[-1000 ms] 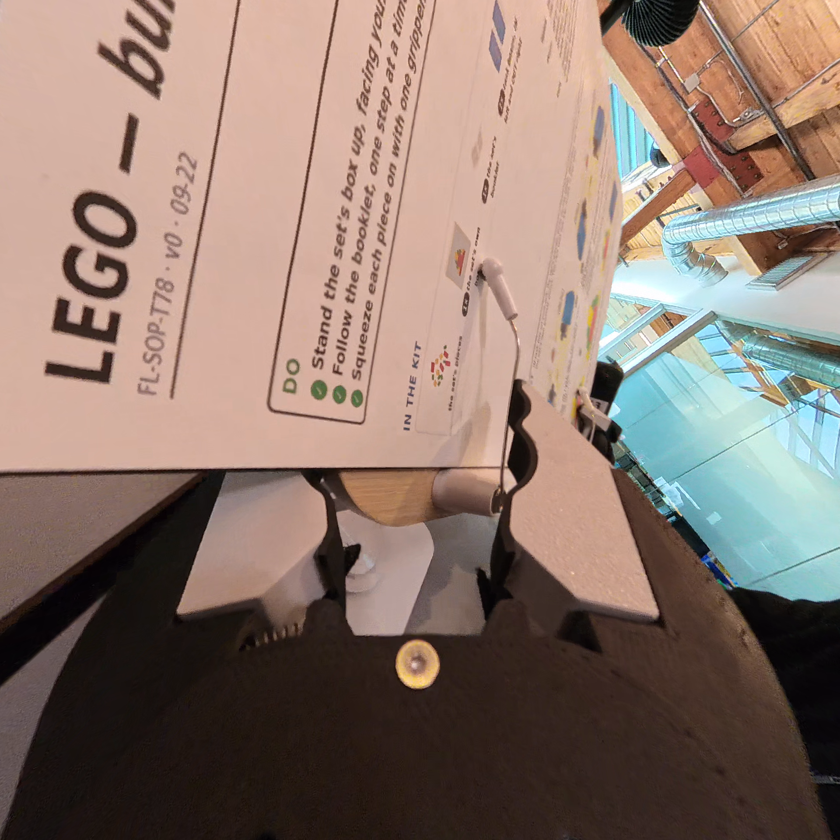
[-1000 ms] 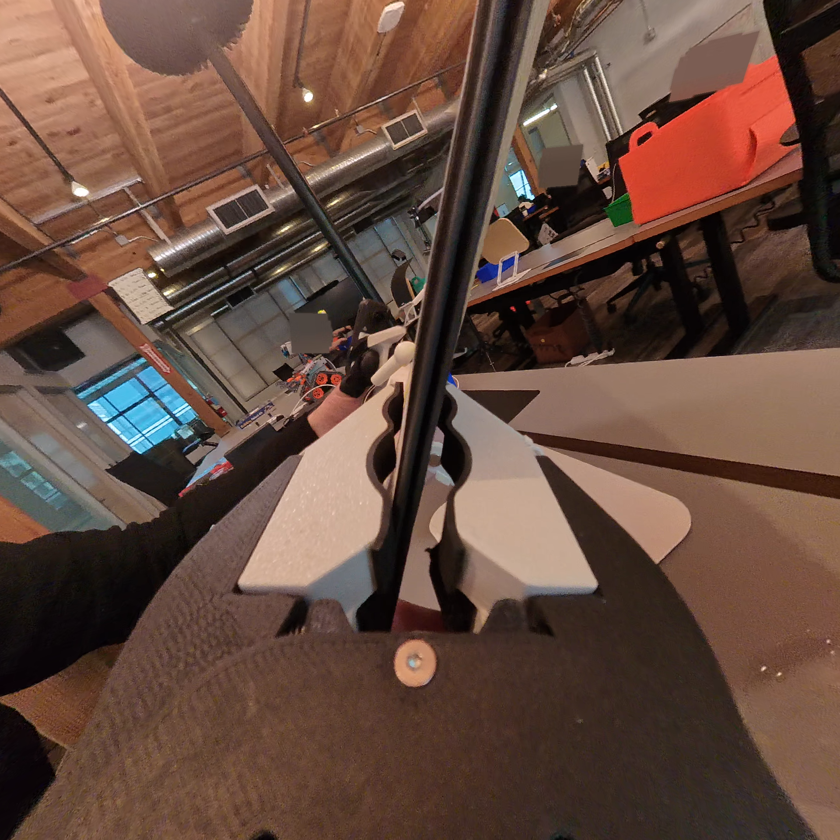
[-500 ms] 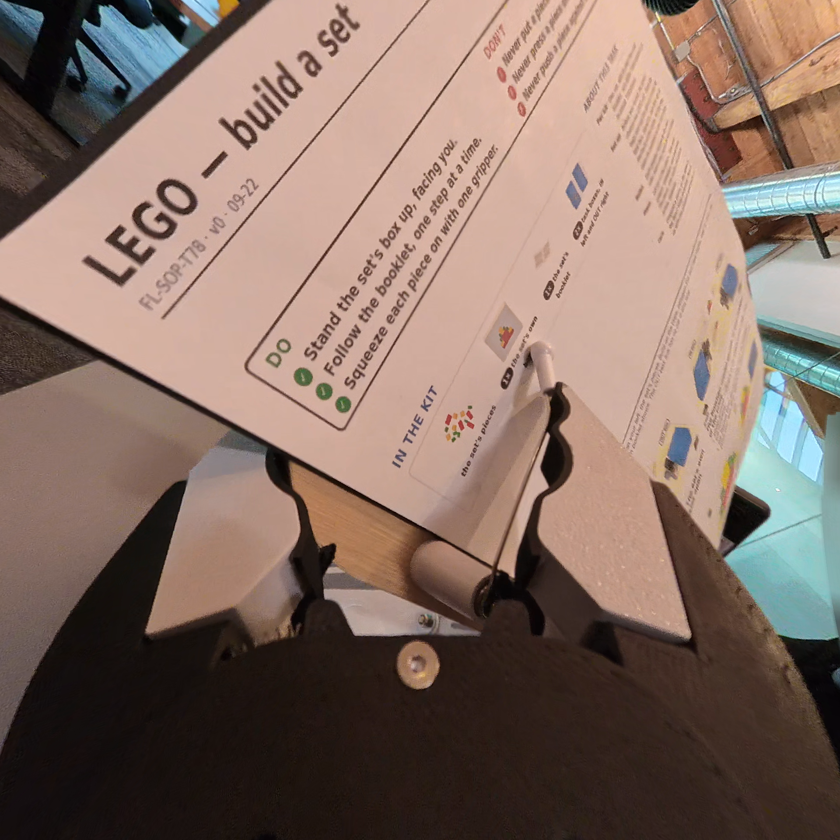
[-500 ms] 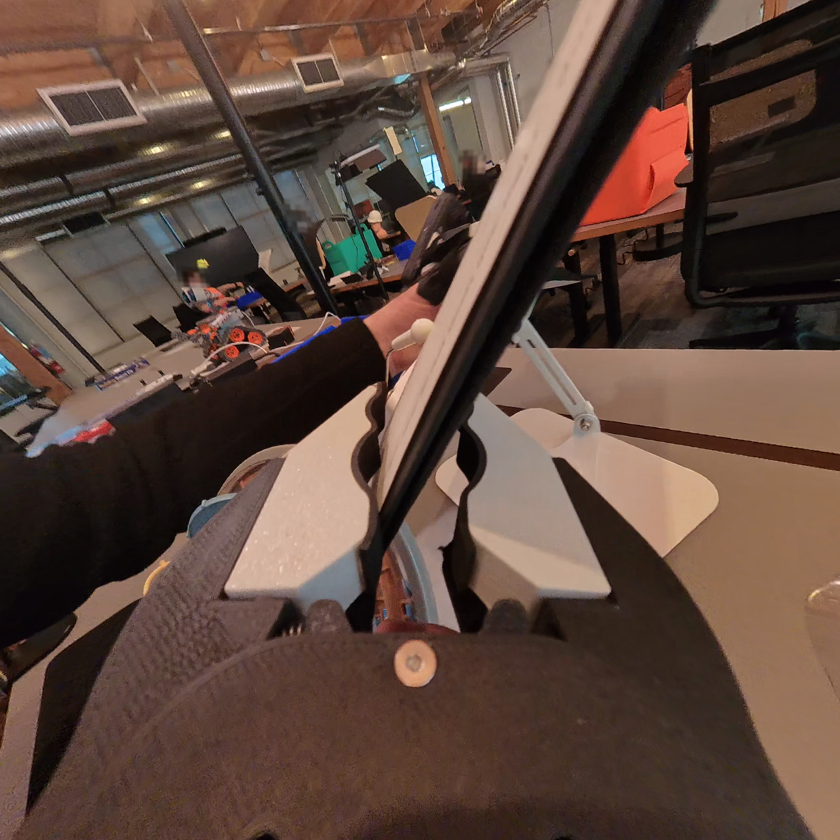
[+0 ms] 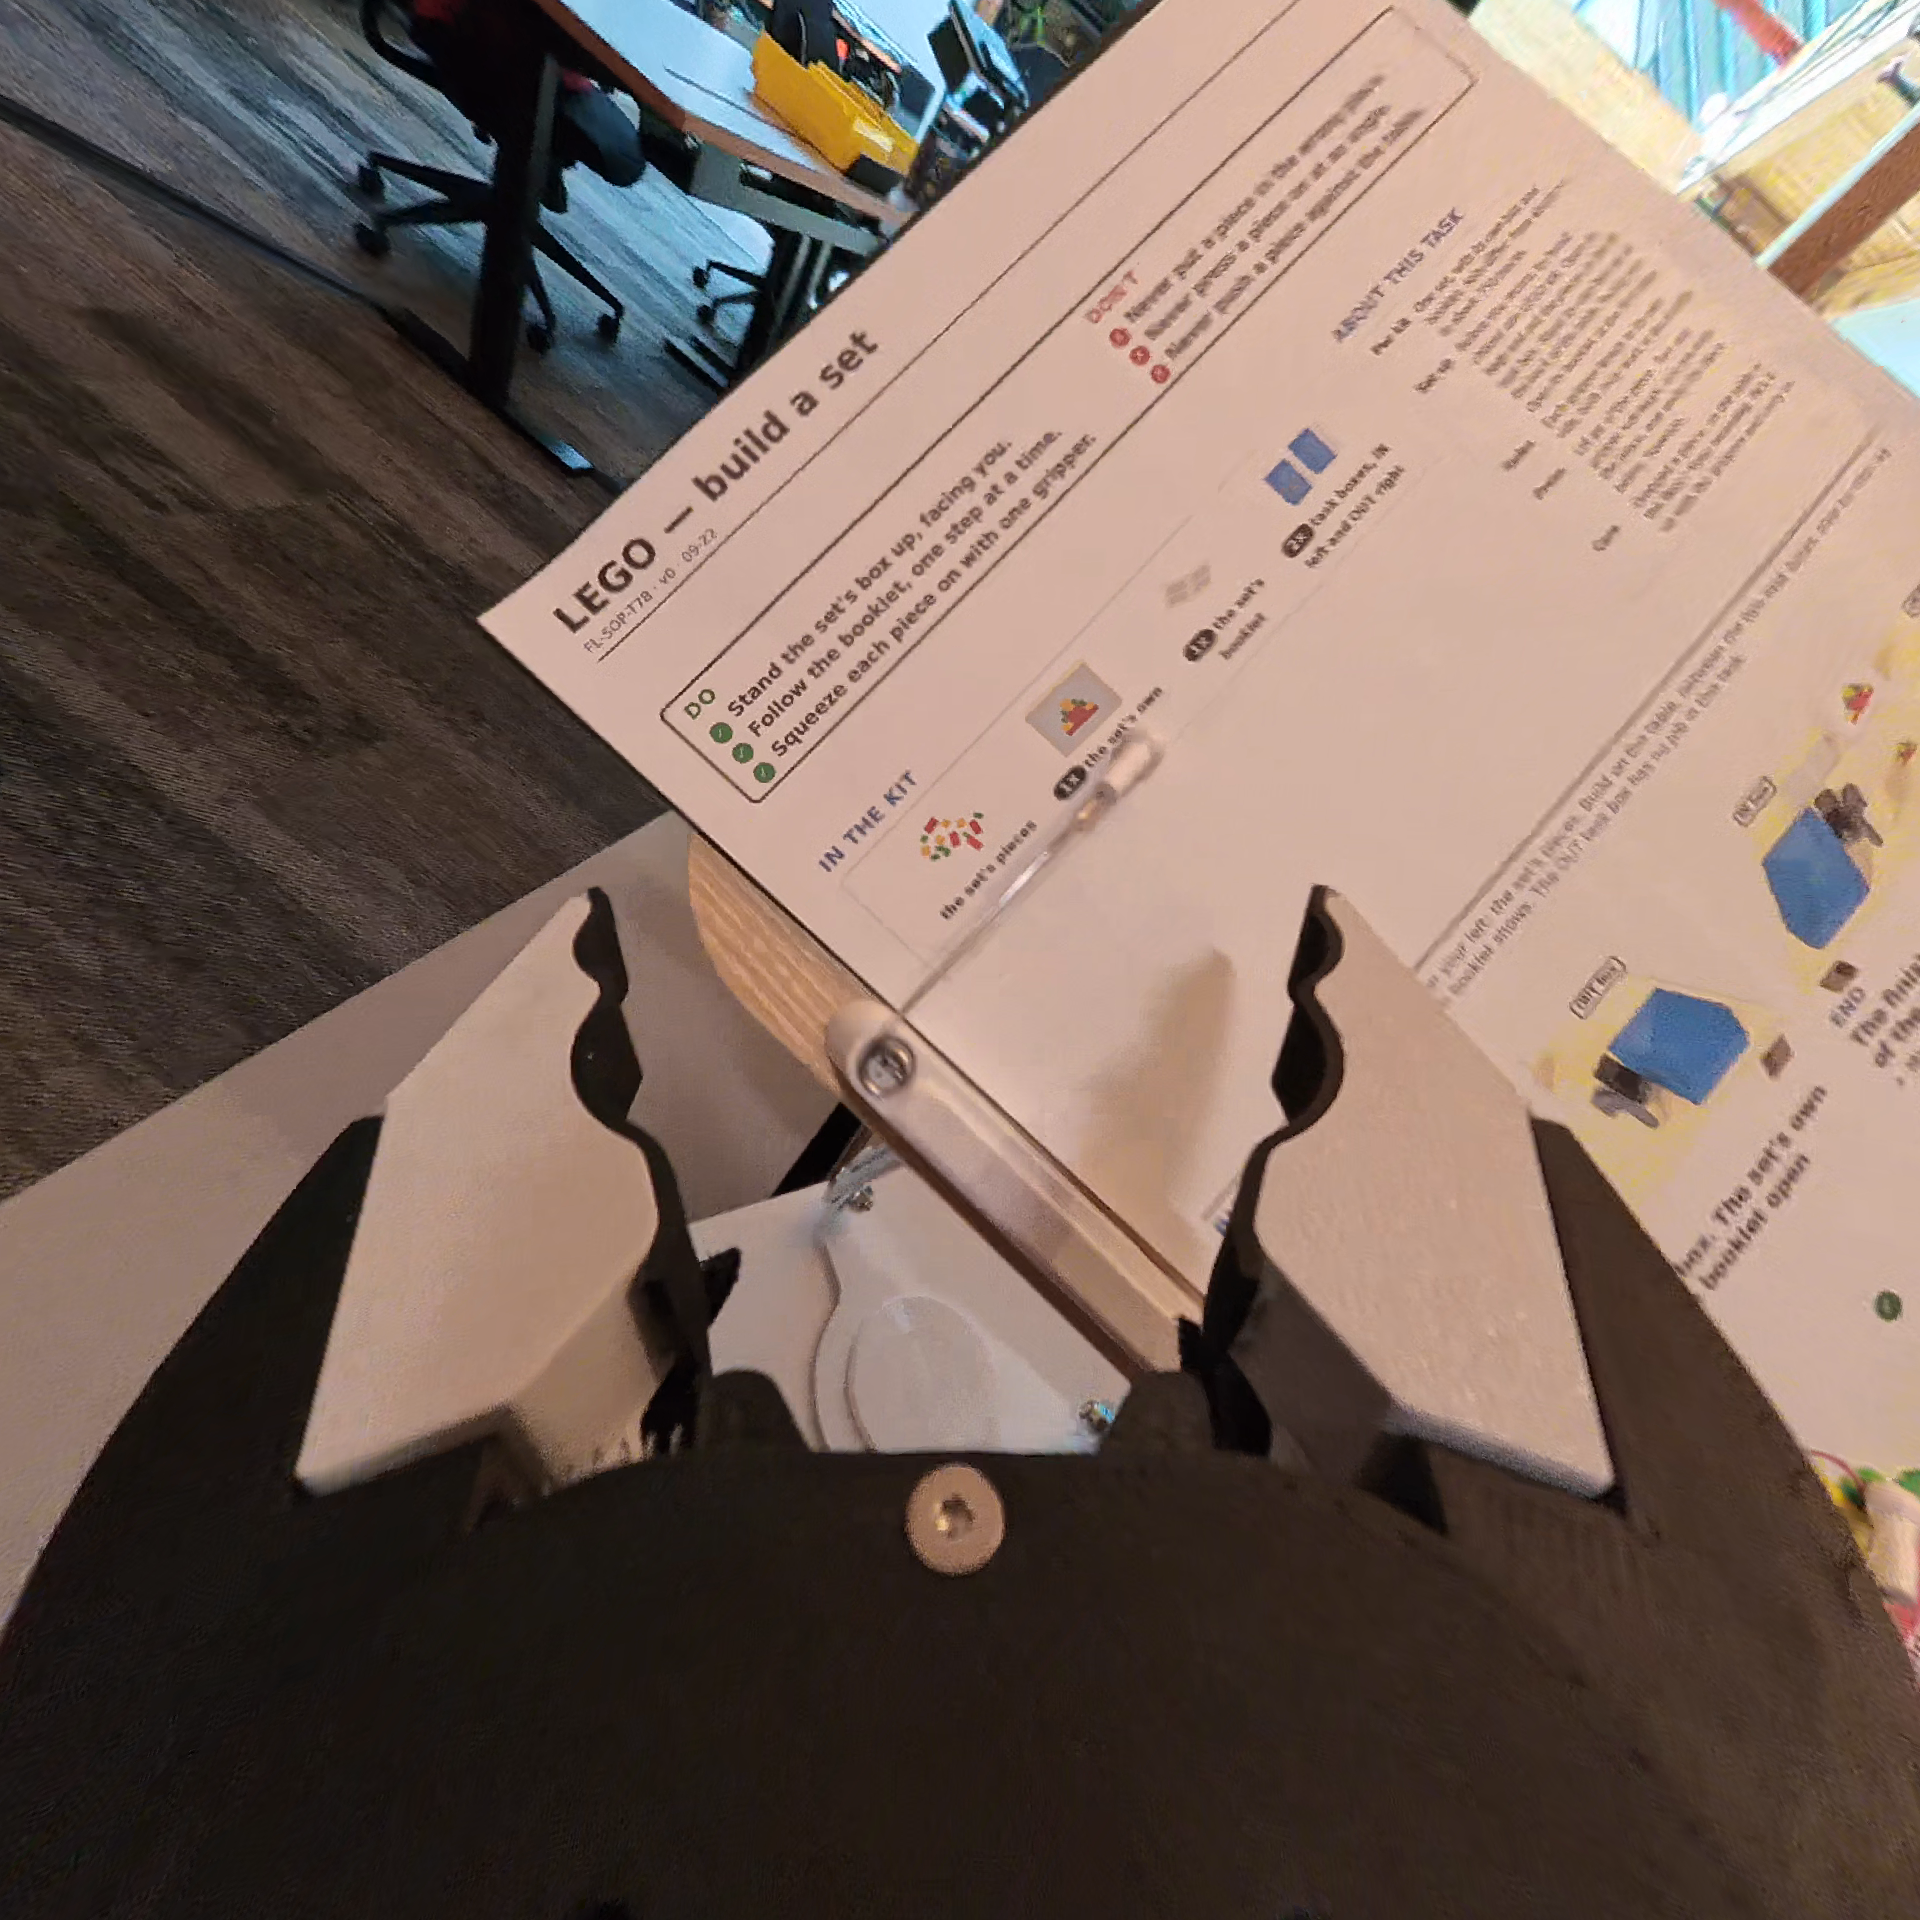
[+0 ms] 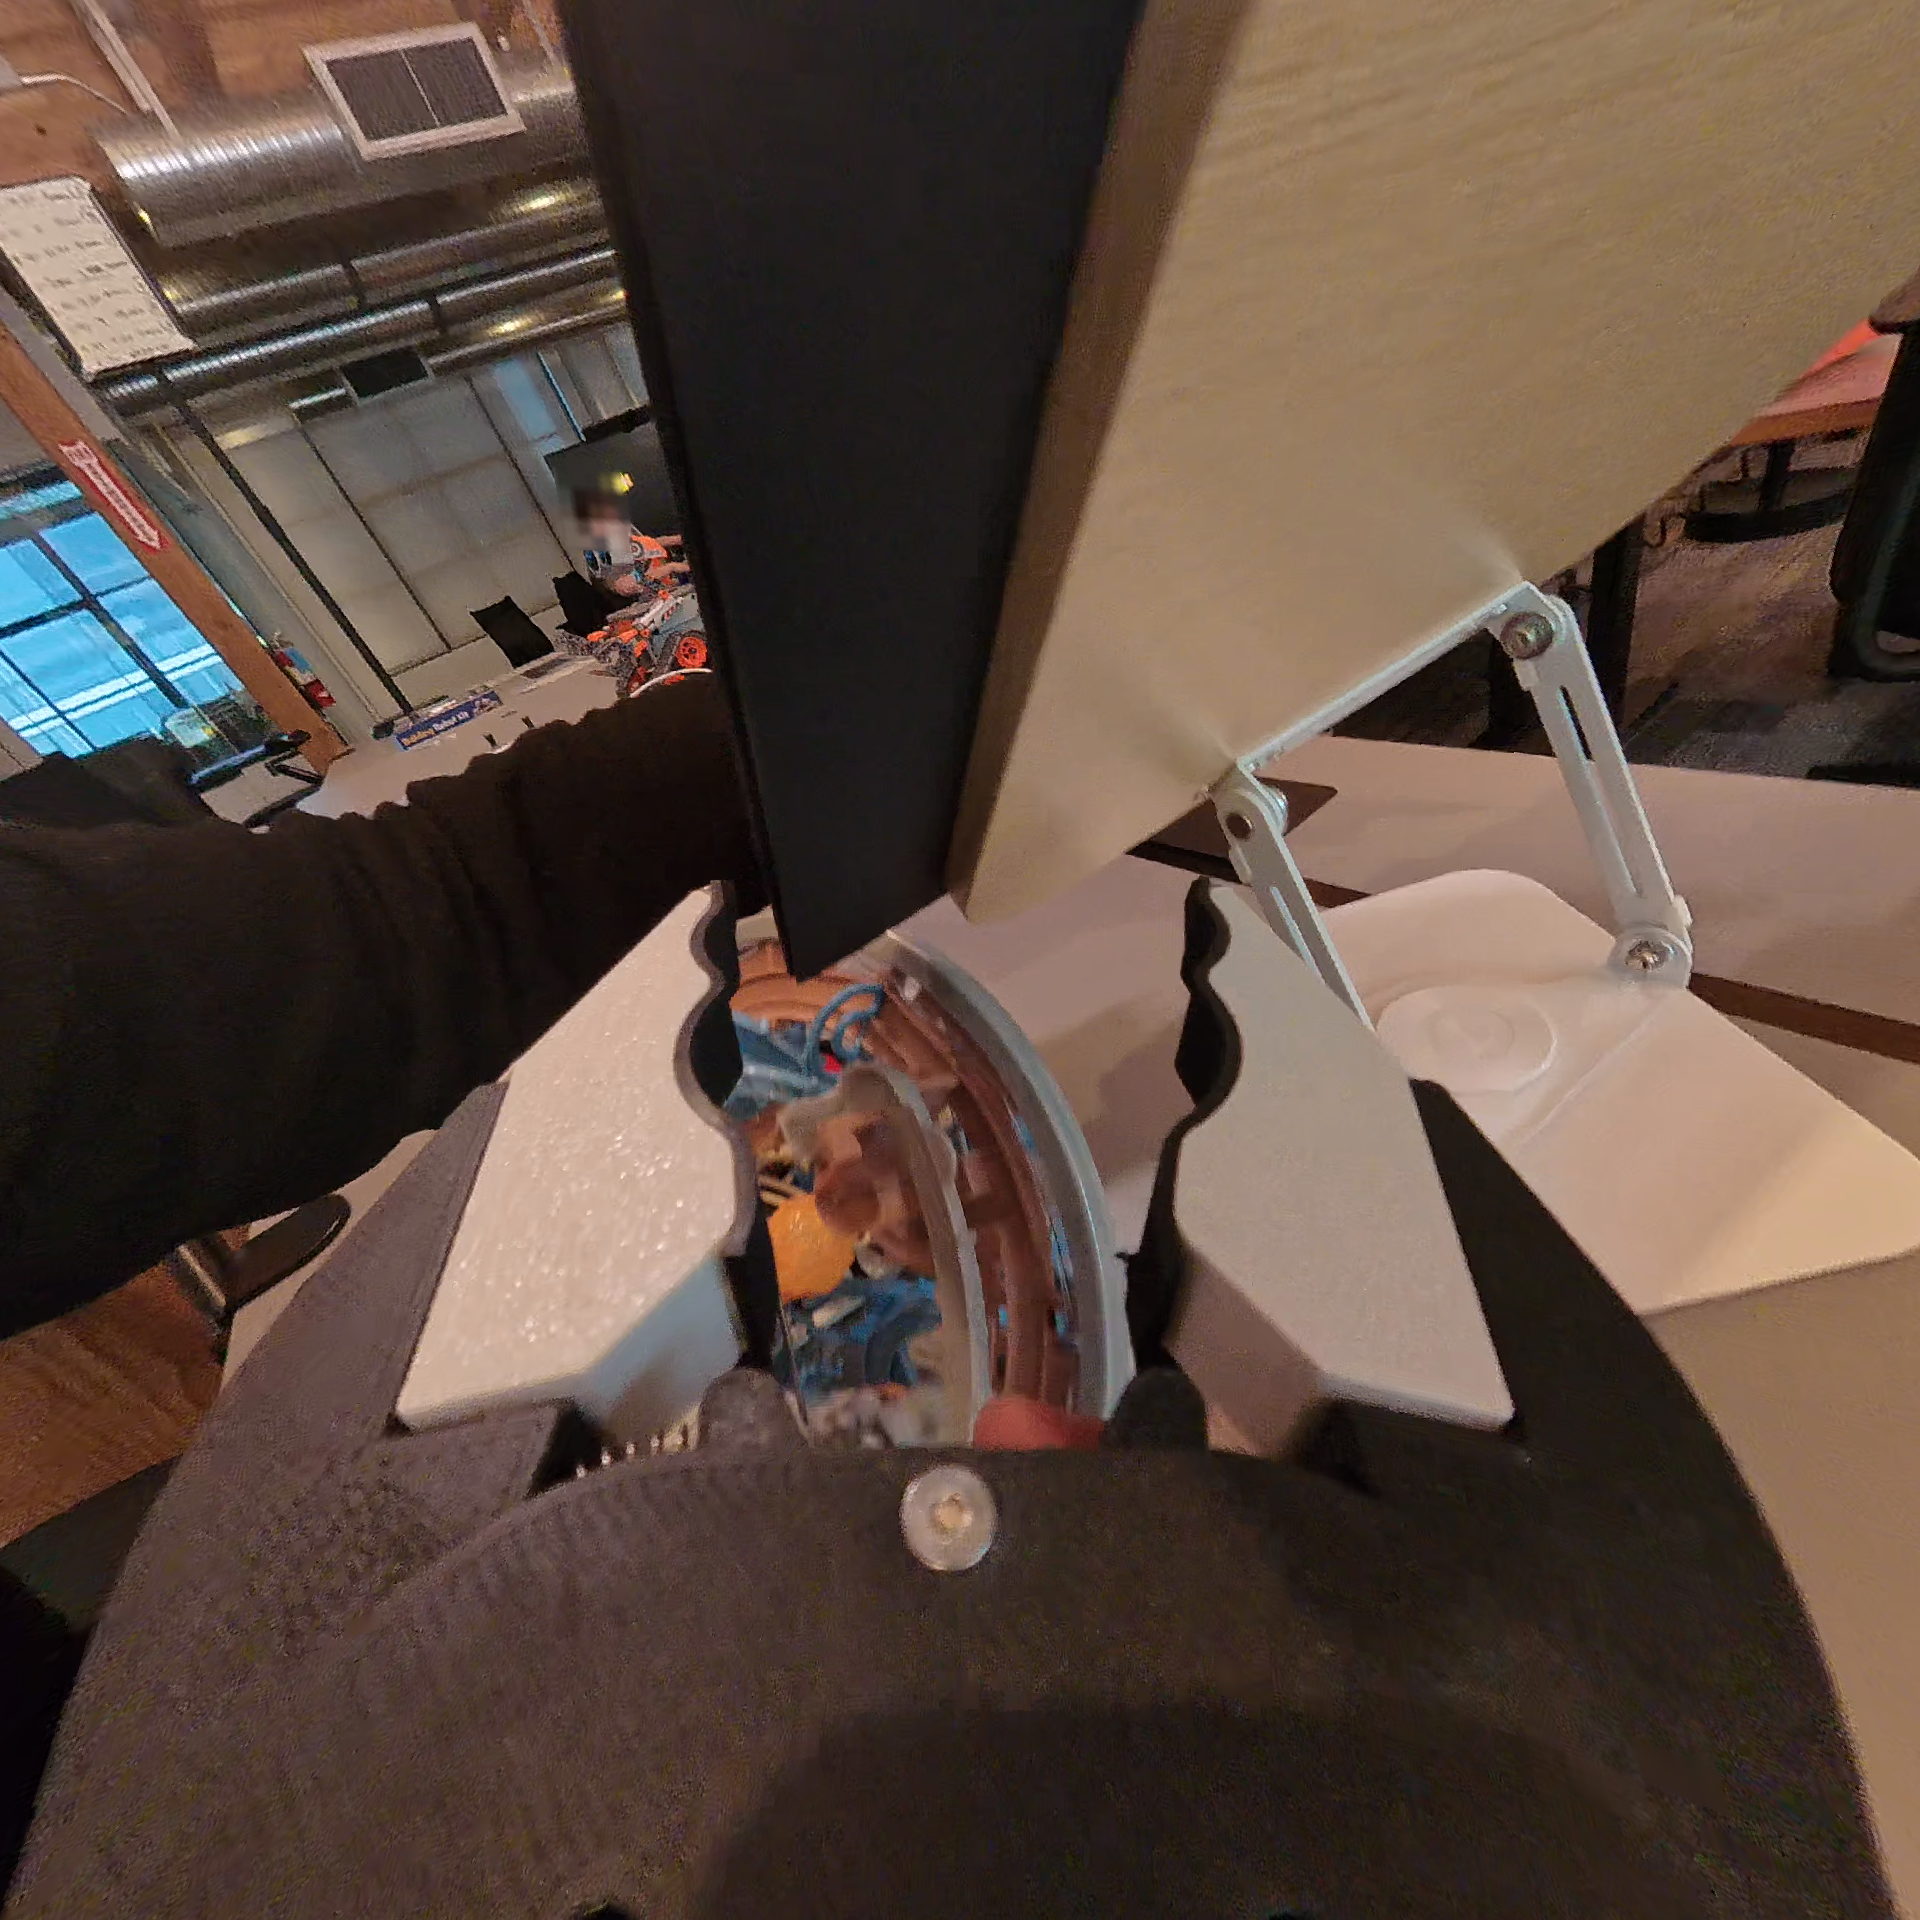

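A white printed instruction sheet leans on a tilted reading stand with a wooden ledge and a metal clip bar. My left gripper is open, its jaws wide on either side of the ledge's corner, above the stand's white base. My right gripper is open behind the stand, under the black backing board and the cream stand plate. A clear round container of coloured pieces lies between its fingers. A black sleeve reaches in from the left.
The stand's white hinged strut and base plate rest on the grey table. Desks, office chairs and a yellow bin stand beyond the table edge. A person sits far off.
Both grippers have opened: the left let go of the stand's ledge, the right let go of the black board's edge. The board has tipped from near upright to a backward slope.
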